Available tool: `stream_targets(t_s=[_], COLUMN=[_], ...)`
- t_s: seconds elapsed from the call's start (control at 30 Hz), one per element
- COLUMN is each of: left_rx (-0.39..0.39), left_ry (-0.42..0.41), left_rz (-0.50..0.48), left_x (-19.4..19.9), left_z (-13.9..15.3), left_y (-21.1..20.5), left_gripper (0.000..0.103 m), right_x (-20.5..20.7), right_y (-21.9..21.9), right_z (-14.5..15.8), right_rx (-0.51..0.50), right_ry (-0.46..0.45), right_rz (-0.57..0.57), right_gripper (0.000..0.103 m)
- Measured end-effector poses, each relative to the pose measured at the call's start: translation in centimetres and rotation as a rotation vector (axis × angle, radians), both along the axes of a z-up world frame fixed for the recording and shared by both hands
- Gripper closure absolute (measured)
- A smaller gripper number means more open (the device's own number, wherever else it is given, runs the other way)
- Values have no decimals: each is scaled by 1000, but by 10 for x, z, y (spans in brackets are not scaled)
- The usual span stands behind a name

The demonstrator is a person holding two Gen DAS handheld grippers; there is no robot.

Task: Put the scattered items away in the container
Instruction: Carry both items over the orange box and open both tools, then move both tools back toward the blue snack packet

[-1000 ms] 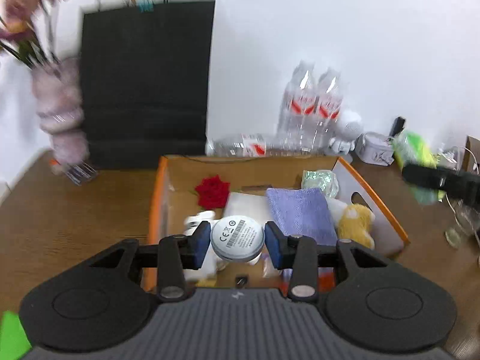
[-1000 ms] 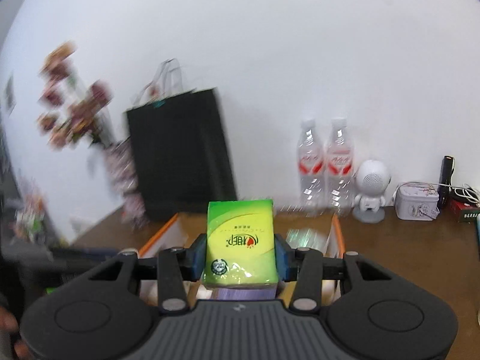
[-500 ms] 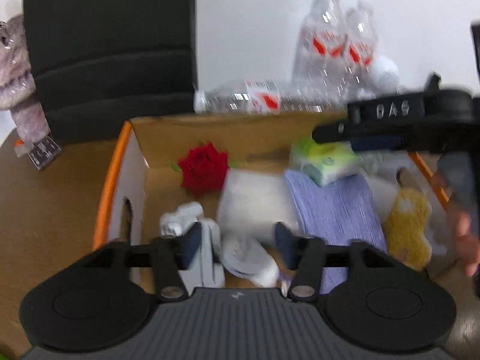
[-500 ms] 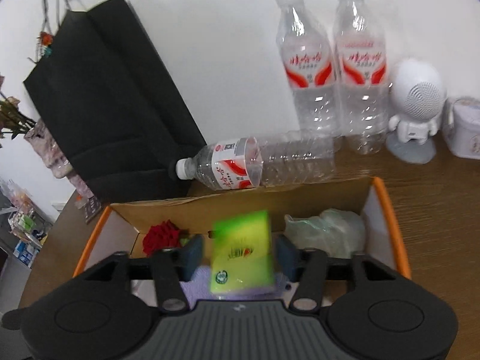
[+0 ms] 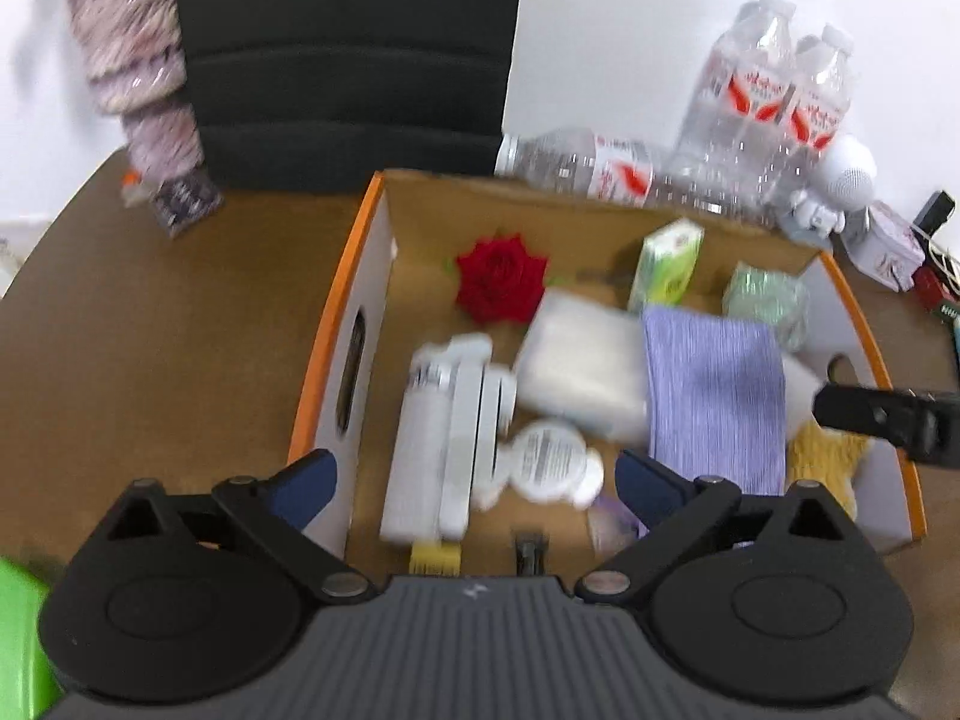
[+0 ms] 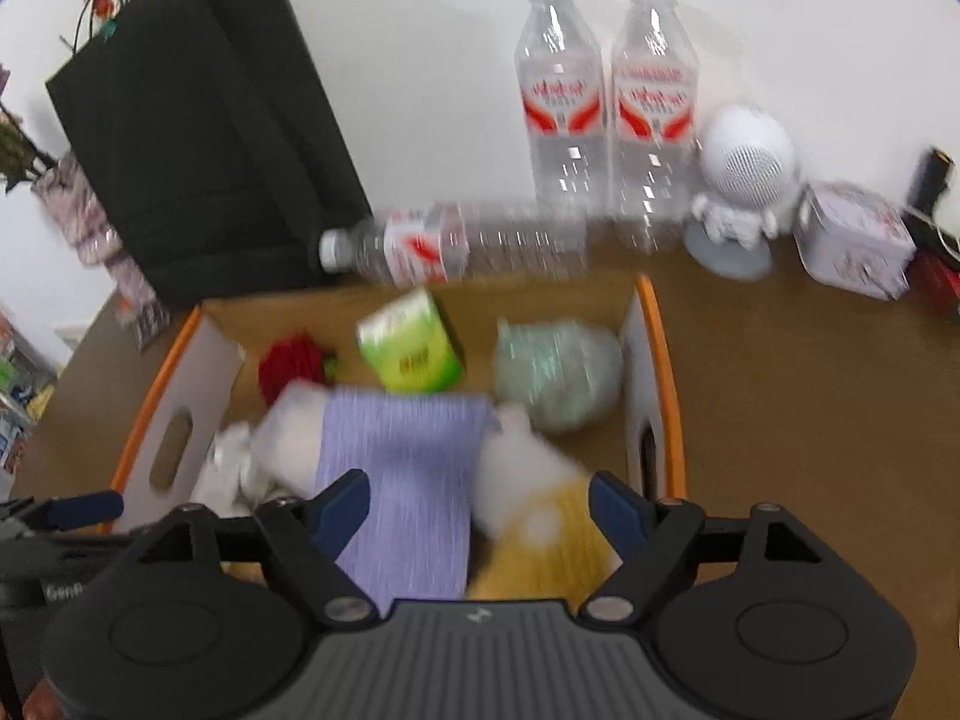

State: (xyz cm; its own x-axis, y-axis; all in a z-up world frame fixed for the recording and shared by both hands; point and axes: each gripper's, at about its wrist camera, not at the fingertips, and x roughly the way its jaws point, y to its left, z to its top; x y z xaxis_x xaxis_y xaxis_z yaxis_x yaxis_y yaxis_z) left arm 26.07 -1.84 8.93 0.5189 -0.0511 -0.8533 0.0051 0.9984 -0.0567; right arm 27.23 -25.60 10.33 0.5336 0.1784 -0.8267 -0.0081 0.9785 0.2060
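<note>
Both grippers hang with jaws spread wide and holding nothing above an orange-rimmed cardboard box [image 5: 327,354] on a wooden counter [image 5: 180,330].

Beyond the right gripper [image 6: 480,507], a green tissue pack [image 6: 413,341] lies tilted against the box's far wall, one corner raised toward the wall; a purple cloth [image 6: 402,474] runs lengthwise straight out from between its jaws. Between the jaws of the left gripper [image 5: 474,477] sits a round white tin [image 5: 549,459], label up; just left of it a white bottle [image 5: 420,450] lies with its long axis pointing away. A red rose [image 5: 501,285] rests farther ahead, with bare cardboard floor around it. A fallen water bottle [image 6: 444,243] lies crosswise just behind the box's far edge, near a black bag [image 6: 204,138].
</note>
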Motion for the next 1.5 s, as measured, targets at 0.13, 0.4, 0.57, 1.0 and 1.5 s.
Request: stream_targets(t_s=[0.13, 0.4, 0.57, 1.0, 1.5], left_rx=[23, 84, 118, 130, 60], left_ry=[18, -134, -380, -351, -318], left_rz=[-21, -6, 14, -105, -73], left_x=[-21, -78, -153, -291, -287], left_z=[10, 45, 40, -75, -88], left_y=[-2, -6, -4, 23, 32], left_gripper=[1, 0, 0, 0, 0], right_x=[-28, -89, -165, -306, -306], right_y=[0, 15, 31, 42, 69], right_z=[3, 28, 28, -80, -103], right_rx=[8, -5, -28, -22, -175], right_ry=[56, -28, -276, -398, -306], right_rz=[2, 25, 61, -18, 20], right_gripper=[20, 16, 8, 1, 0])
